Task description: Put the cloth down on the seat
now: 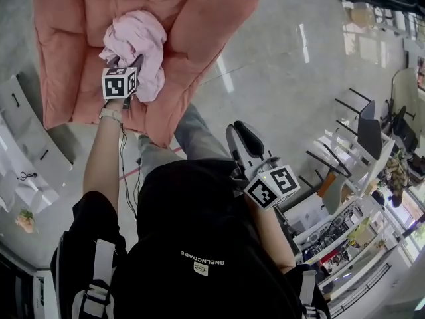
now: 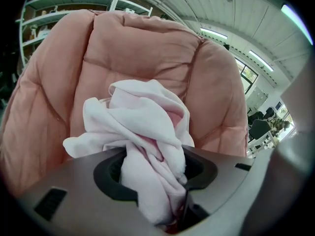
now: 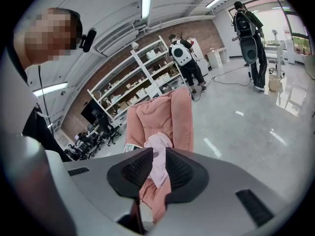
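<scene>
A crumpled pale pink cloth (image 1: pixel 136 42) sits low over the seat of a salmon-pink armchair (image 1: pixel 199 18), against the backrest. My left gripper (image 1: pixel 135 64) reaches into it from the front, and its marker cube shows just below the cloth. In the left gripper view the cloth (image 2: pixel 142 127) is bunched between the two jaws of the left gripper (image 2: pixel 152 173), which press on it, with the armchair (image 2: pixel 142 48) filling the background. My right gripper (image 1: pixel 240 133) hangs back by my body, jaws slightly apart and empty (image 3: pixel 158 166). Far off, that view shows the armchair (image 3: pixel 162 114) and the cloth (image 3: pixel 158 144).
White shelving (image 1: pixel 20 131) stands left of the chair. Racks and desks (image 1: pixel 345 171) crowd the right side. In the right gripper view a person (image 3: pixel 184 58) stands by shelves behind the chair and another person (image 3: pixel 248 28) stands far right. The floor is glossy grey.
</scene>
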The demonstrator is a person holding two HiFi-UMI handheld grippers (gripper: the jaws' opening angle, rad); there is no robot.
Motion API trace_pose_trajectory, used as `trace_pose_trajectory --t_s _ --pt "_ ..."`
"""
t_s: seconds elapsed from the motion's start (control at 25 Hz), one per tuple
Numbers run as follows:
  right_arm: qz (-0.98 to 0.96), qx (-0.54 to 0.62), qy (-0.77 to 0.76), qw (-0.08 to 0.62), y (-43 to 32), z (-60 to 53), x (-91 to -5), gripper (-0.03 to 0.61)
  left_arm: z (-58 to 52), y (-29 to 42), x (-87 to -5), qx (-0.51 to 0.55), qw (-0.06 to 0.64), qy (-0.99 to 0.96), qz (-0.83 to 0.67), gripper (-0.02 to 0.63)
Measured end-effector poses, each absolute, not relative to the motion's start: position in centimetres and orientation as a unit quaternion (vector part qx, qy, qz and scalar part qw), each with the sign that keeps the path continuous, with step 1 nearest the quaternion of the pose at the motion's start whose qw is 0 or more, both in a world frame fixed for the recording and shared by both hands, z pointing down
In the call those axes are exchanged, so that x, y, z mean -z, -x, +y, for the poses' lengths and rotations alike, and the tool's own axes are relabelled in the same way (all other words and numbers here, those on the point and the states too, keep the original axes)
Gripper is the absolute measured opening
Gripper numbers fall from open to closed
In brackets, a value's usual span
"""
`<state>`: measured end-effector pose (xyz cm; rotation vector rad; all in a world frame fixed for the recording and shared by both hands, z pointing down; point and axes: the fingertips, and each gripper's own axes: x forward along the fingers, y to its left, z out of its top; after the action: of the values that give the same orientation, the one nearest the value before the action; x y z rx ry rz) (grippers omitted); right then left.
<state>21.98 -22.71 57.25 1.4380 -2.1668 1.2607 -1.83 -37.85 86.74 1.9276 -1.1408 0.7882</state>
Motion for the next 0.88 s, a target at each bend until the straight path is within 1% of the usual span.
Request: trace_pose_trajectory --t_s 0.64,0.88 --pt "-0.735 -0.447 -0.489 0.148 -20.6 -18.2 -59.8 0.097 -36.0 3.7 -94.7 -0.333 0.413 -0.723 -0.442 0.275" --pt "-0.733 -0.449 -0.489 0.147 -20.1 -17.1 -60.2 0.097 -36.1 4.0 -95.5 -0.352 0.419 -0.711 -0.442 0.31"
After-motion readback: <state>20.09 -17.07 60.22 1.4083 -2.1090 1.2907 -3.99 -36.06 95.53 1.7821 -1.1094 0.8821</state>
